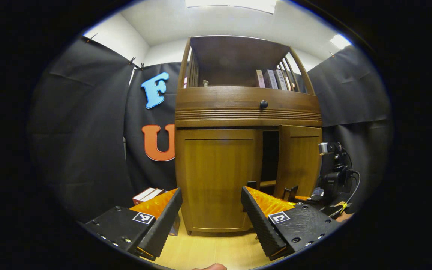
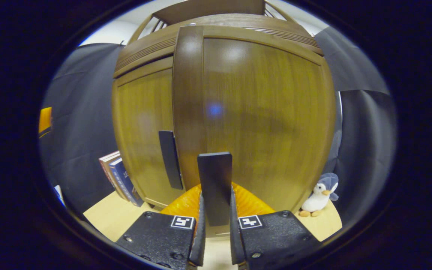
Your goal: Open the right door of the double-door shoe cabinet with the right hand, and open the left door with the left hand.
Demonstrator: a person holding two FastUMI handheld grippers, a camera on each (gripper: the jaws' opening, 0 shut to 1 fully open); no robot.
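Observation:
The wooden shoe cabinet (image 1: 238, 112) stands straight ahead in the left gripper view. Its left door (image 1: 218, 180) is closed. Its right door (image 1: 300, 159) is swung partly out, with a dark gap (image 1: 270, 153) beside it. My left gripper (image 1: 212, 221) is open, low in front of the left door and apart from it. In the right gripper view the right door (image 2: 264, 108) looms close, and my right gripper (image 2: 216, 204) is shut on its black handle (image 2: 215, 176). The left door's handle (image 2: 171, 159) hangs free on the left door (image 2: 144, 127). The right gripper (image 1: 293, 195) also appears at the right door's lower edge.
A round knob (image 1: 263, 104) sits on the drawer above the doors, and books (image 1: 272, 78) stand on the top shelf. A box (image 1: 146, 195) and leaning books (image 2: 120, 178) lie left of the cabinet. A penguin plush (image 2: 319, 197) sits at its right. The floor (image 1: 208, 251) is pale wood.

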